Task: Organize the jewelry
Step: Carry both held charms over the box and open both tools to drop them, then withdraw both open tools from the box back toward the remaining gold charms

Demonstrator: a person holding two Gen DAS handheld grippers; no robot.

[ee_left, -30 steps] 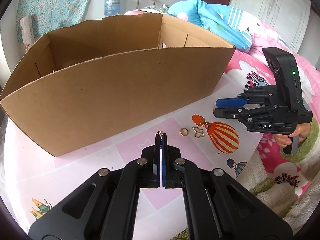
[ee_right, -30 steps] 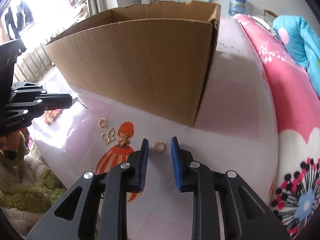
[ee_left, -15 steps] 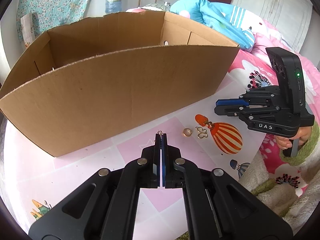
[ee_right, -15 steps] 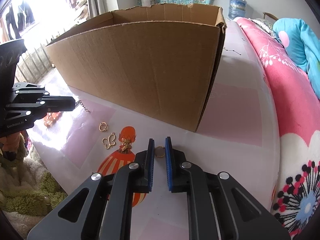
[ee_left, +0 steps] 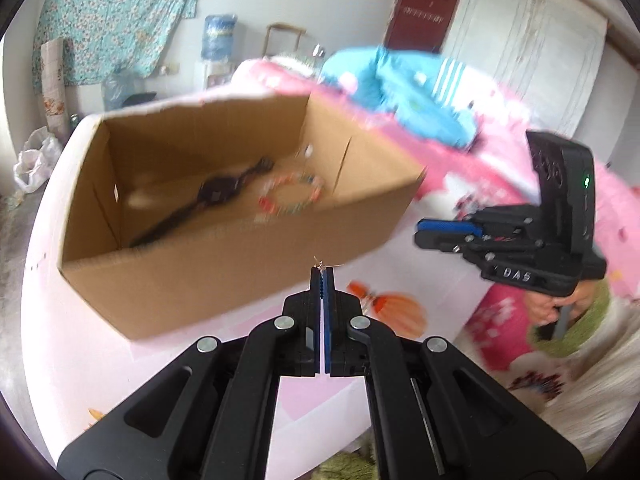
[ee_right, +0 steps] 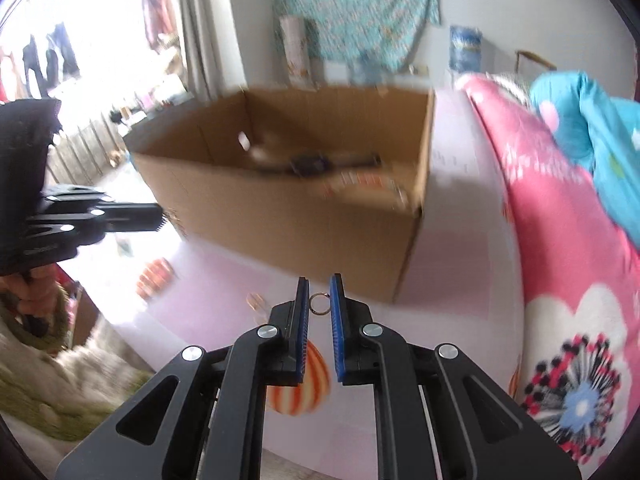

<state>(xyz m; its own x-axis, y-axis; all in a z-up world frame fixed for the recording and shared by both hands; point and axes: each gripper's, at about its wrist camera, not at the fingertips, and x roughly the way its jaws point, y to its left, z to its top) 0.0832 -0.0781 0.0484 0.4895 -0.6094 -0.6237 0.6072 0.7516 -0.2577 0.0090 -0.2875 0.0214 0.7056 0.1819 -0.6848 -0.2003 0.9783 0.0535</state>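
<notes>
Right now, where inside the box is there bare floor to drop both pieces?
Cardboard box: floor looks bare at the near-left corner, left of the watch. The right end is crowded: bead bracelet beside the watch. Left gripper pinches a chain; right gripper holds a ring.

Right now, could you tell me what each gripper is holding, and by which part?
The right gripper pinches a small gold ring across its outer edges at the fingertips. The left gripper is shut on a thin chain, only its end showing.

Both wrist cameras are looking forward along their own fingers, down into the open cardboard box (ee_left: 224,272) (ee_right: 304,220) from nearby. The left one is viewing its long side, the right one its corner, each catching the other gripper.
</notes>
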